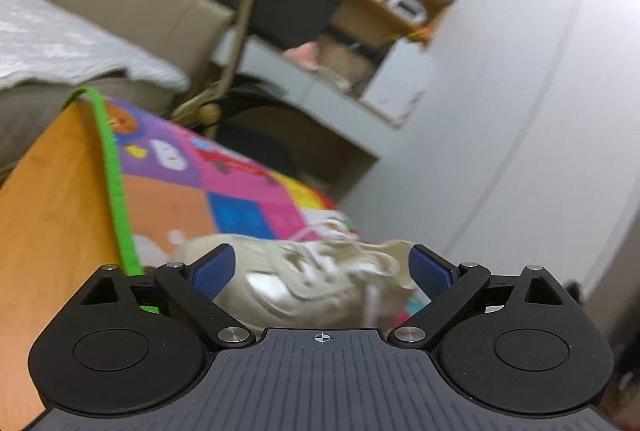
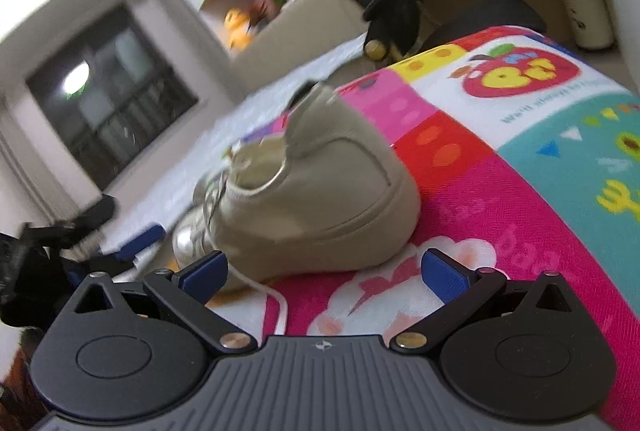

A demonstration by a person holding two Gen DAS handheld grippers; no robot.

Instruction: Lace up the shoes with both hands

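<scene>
Left gripper (image 1: 322, 267) and right gripper (image 2: 324, 271) both spread wide, empty, flanking the beige canvas low-top shoe (image 2: 320, 199) on the colourful patchwork play mat (image 2: 520, 191). White laces (image 1: 320, 263) lie loose over the shoe's tongue, likely for grabbing.

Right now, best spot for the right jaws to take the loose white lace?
Probably the slack run of the white lace trailing off the beige shoe onto the play mat, just ahead of the open right gripper. It lies flat and free, so come from above, jaws straddling it crosswise.
</scene>
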